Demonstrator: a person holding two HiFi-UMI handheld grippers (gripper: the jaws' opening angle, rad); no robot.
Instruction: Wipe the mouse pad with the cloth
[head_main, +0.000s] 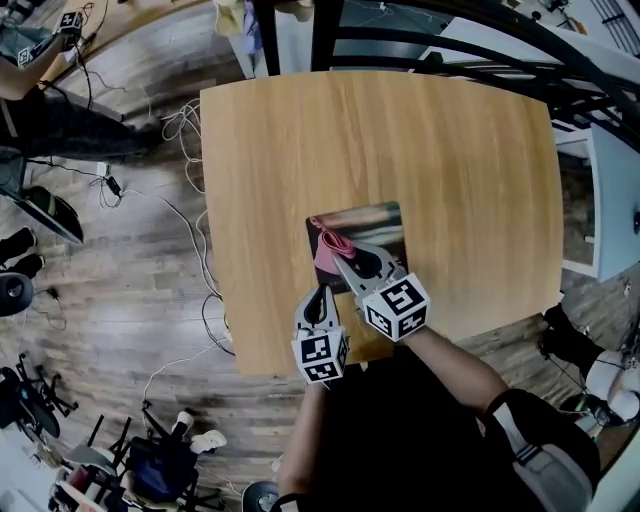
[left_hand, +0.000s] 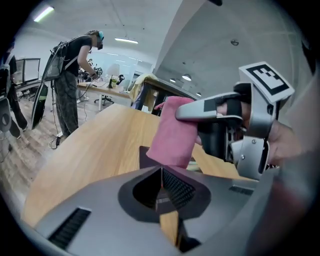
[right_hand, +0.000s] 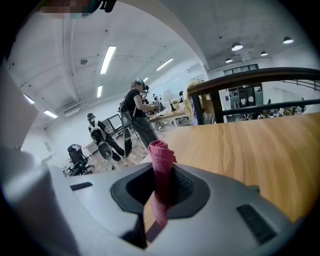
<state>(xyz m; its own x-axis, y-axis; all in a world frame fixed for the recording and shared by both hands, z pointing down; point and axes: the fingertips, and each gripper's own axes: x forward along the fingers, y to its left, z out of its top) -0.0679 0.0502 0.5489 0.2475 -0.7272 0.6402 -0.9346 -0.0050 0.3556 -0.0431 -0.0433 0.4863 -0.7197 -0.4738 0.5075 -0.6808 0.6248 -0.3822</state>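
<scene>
The right gripper (head_main: 345, 262) has its jaws pressed onto a bunched pink fabric cloth (head_main: 329, 250), pinching it at a gathered fold, so that a rolled end sticks up past the jaws in the right gripper view while the rest hangs loose below, over the left part of the dark rectangular mouse pad (head_main: 378, 224) lying on the light wooden table (head_main: 450, 160). The left gripper (head_main: 322, 303) has its jaws closed together with nothing between them and sits just beside the pad's near edge; whether it touches the pad cannot be told. The cloth looks light, soft and limp, so it will likely crumple and trail behind the jaws, not push flat; the grip near one bunched end seems sensible, since it leaves a loose flap to lie on the surface and drag across. The mouse pad appears thin, light and flexible, and on smooth wood it may well slide or ruck up under the stroke, so the empty left gripper pressing down a near corner would probably steady it
</scene>
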